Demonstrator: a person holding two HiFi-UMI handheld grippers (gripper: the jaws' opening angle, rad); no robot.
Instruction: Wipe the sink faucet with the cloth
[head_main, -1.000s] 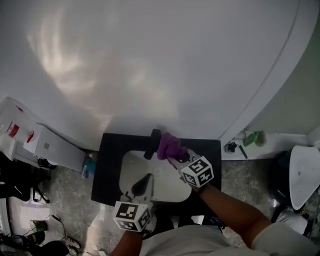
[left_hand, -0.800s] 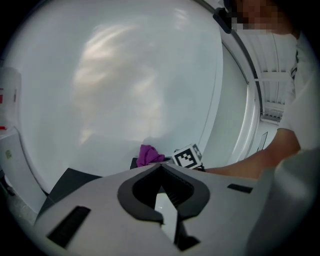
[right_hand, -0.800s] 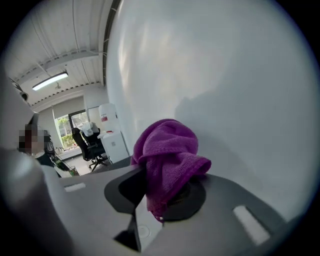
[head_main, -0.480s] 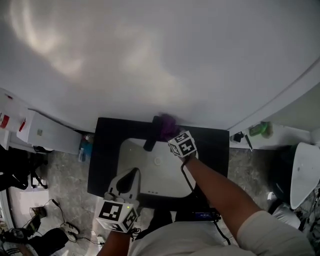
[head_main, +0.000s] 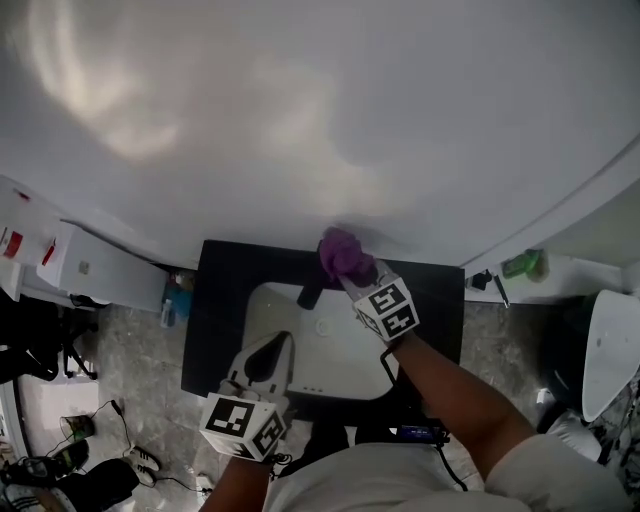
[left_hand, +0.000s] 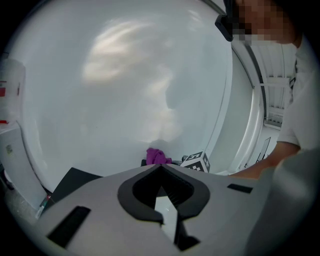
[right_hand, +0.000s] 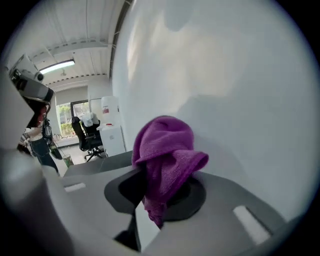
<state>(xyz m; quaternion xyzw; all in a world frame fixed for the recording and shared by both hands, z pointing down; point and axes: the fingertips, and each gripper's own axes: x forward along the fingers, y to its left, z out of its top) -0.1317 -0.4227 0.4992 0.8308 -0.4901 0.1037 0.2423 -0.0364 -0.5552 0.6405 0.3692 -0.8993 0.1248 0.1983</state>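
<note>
The purple cloth (head_main: 345, 255) is bunched at the rear end of the black faucet (head_main: 309, 296), close against the white wall (head_main: 300, 120). The right claw (head_main: 352, 272) is clamped on it, and in the right gripper view the cloth (right_hand: 165, 150) folds up and over the jaws. The faucet's spout reaches out over the white sink (head_main: 330, 375), which is set in a black surface (head_main: 220, 300). The left claw (head_main: 284, 340) hangs above the sink's front left part, its jaws together and holding nothing.
</note>
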